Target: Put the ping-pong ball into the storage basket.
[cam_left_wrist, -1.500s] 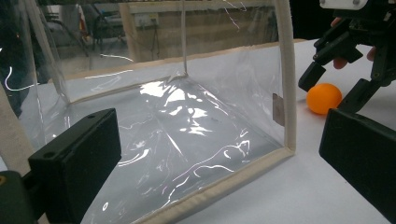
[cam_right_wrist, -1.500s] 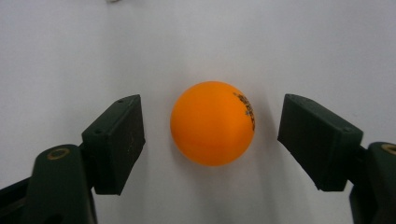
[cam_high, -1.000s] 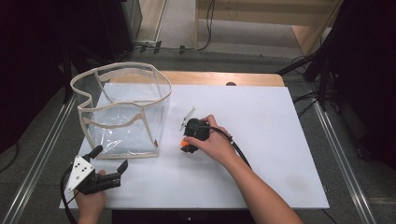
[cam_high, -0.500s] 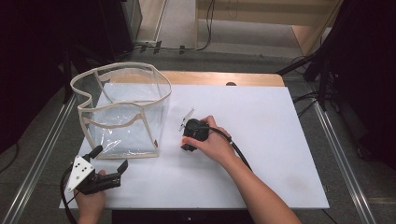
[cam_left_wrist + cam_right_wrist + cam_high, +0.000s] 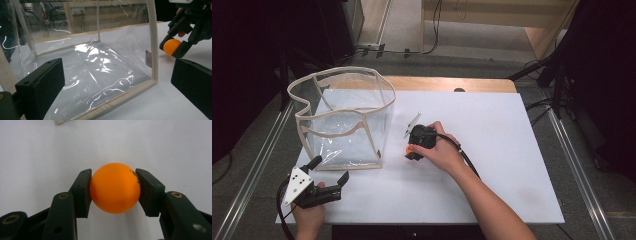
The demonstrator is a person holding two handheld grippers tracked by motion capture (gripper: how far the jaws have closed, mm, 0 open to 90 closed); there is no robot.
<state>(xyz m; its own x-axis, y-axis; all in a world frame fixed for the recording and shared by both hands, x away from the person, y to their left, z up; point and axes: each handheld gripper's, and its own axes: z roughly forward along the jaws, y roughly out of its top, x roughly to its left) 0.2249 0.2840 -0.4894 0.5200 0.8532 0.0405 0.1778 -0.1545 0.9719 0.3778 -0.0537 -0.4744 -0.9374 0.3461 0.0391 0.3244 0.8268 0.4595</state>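
standing just left of the right gripper (image 5: 411, 150), a clear bag (image 5: 343, 120) with beige trim is sitting open on the white surface (image 5: 492, 150). its fingers are gripping a smooth orange ball (image 5: 115, 191) low over the surface; the left gripper (image 5: 329, 181) is resting open, near the bag.

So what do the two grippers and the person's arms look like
Both are black two-jaw tools with flat, blocky pads. The left gripper carries a grey three-cornered plate with dark dots, and a black cable trails from it. The right gripper trails a thick black cable along a bare, sleeveless forearm.
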